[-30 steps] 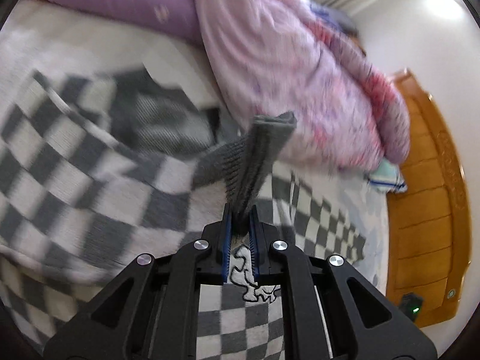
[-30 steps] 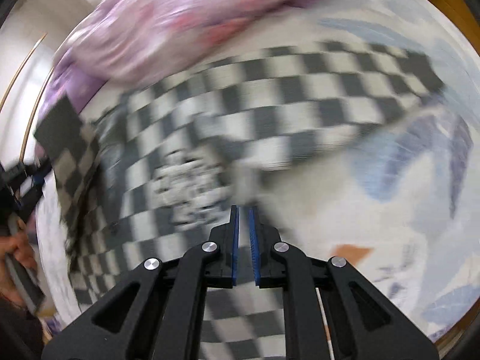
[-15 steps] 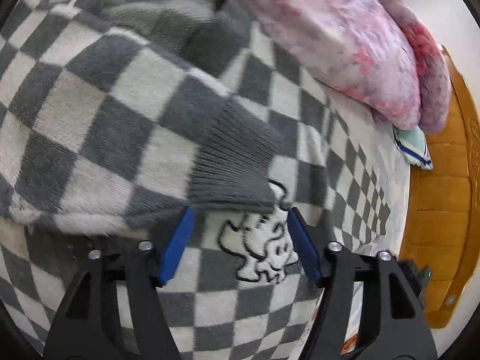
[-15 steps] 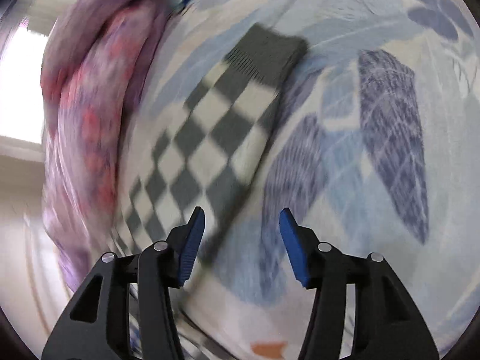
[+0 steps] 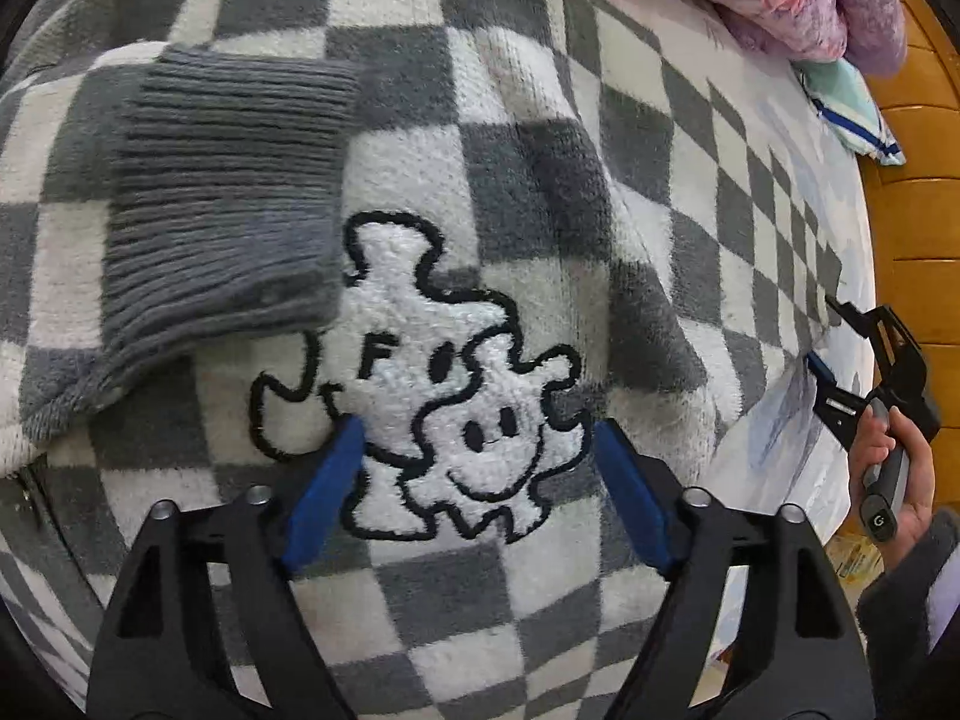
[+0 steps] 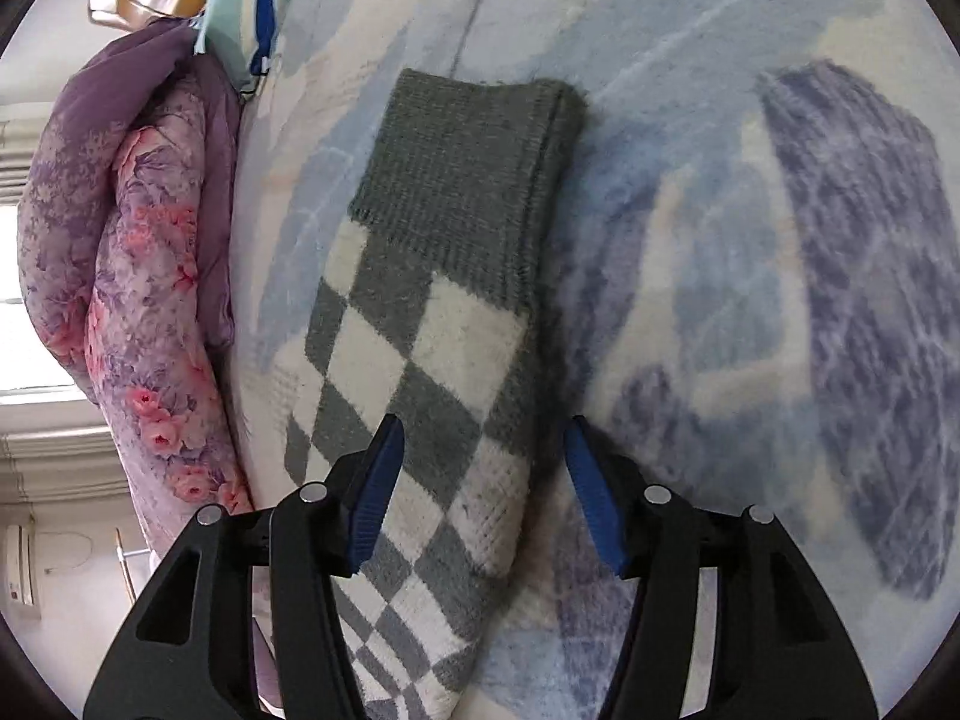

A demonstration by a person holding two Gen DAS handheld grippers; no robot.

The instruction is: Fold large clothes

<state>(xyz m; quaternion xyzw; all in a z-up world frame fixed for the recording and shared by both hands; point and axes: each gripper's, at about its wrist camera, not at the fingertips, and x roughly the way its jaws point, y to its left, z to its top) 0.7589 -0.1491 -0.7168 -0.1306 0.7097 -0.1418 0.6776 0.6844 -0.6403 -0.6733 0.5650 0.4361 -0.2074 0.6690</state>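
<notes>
A grey-and-white checkered sweater (image 5: 528, 180) lies spread on the bed. One sleeve is folded across its front, and the grey ribbed cuff (image 5: 228, 198) rests beside a white cartoon patch (image 5: 456, 372). My left gripper (image 5: 477, 438) hovers close over the patch, its jaws opening and gripping nothing. The other sleeve (image 6: 432, 360), ending in its grey cuff (image 6: 474, 180), lies flat on the bedsheet (image 6: 720, 240). My right gripper (image 6: 485, 426) straddles this sleeve, jaws closing, pads not pressing on it. The right gripper (image 5: 864, 372) also shows at the sweater's right edge.
A rolled purple floral quilt (image 6: 150, 300) lies along the bed beyond the sweater. A teal striped cloth (image 5: 852, 102) sits by the wooden headboard (image 5: 918, 210). A person's hand (image 5: 888, 480) and dark sleeve hold the right gripper's handle.
My left gripper let go of the grey cuff, which now lies on the sweater front, and sank close to the patch. My right gripper opened, rolled and came over the other sleeve.
</notes>
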